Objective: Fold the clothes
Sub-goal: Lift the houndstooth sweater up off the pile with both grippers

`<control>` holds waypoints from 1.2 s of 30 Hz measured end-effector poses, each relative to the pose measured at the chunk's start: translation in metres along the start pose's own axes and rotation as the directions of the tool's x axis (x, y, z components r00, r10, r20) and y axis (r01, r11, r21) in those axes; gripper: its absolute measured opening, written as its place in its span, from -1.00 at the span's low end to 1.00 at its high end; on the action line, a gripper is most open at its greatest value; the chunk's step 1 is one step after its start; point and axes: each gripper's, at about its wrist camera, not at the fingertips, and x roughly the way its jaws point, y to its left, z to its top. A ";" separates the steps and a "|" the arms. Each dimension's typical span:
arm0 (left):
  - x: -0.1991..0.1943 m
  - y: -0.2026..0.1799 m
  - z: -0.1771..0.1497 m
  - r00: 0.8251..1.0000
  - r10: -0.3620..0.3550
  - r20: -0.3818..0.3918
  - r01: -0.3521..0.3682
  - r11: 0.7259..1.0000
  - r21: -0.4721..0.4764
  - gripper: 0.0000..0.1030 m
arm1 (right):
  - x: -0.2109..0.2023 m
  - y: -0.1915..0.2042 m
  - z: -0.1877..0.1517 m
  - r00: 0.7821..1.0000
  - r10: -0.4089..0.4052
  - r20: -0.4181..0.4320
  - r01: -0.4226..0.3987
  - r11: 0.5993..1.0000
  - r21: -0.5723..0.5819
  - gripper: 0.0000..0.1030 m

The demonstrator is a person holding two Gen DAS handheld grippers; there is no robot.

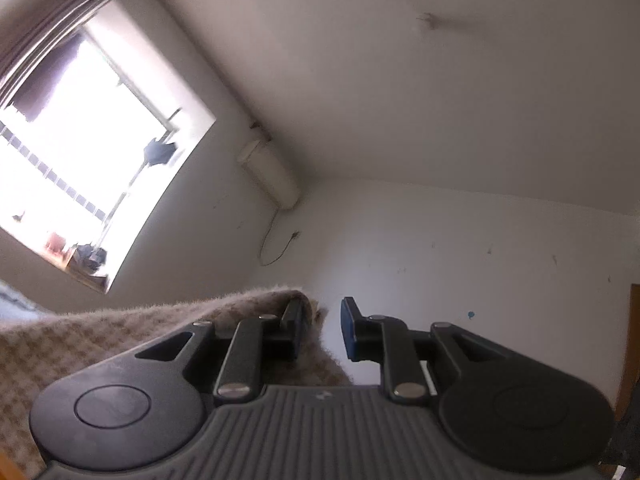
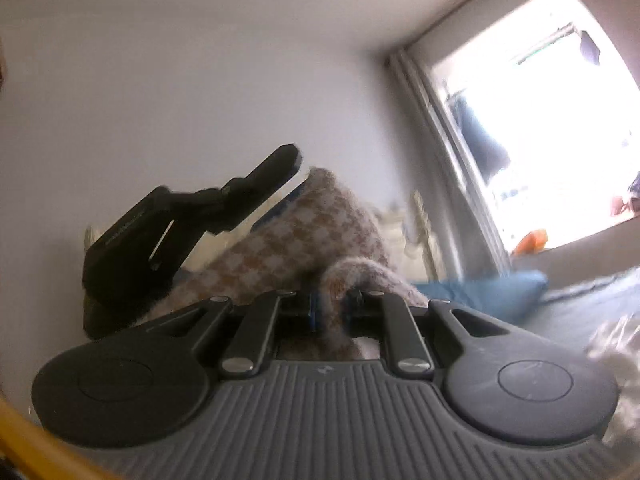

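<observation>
Both cameras pointed upward at pale walls and a bright window, so the garment was seen raised in the air rather than lying flat.

The garment was a fuzzy knit in a small tan-and-cream check, probably a sweater or scarf. It hung between the two grippers, above a bed with a blue pillow.

The right gripper had its fingers closed tight on a bunched fold of the knit, with the wool bulging out above the pinch.

The left gripper had its fingers parted, with a clear gap between them. The knit draped over and around its left-hand finger only. The other finger stood bare. It carried the cloth like a hook and did not clamp it.

The wool looked soft, thick and limp. It would likely sag and stretch under its own weight, yet its fuzzy surface should grip well and not slip. The best holds were probably along a firm edge or hem, taking several layers at once.
</observation>
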 end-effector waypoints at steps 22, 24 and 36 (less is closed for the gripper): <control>0.054 -0.092 -0.079 0.988 -0.121 -0.097 0.114 0.991 -0.070 -0.47 | -0.180 0.041 0.023 0.982 -0.189 -0.007 0.189 0.982 -0.019 -0.75; 0.032 -0.062 -0.116 0.985 -0.092 -0.144 0.067 0.983 -0.169 -0.48 | -0.191 0.026 -0.026 0.978 -0.206 -0.044 0.207 0.977 0.043 -0.75; -0.129 0.100 -0.306 0.651 0.439 -0.619 -0.582 0.812 -0.036 -0.62 | -0.283 -0.025 -0.258 0.815 -0.433 -0.385 0.511 0.850 0.126 -0.69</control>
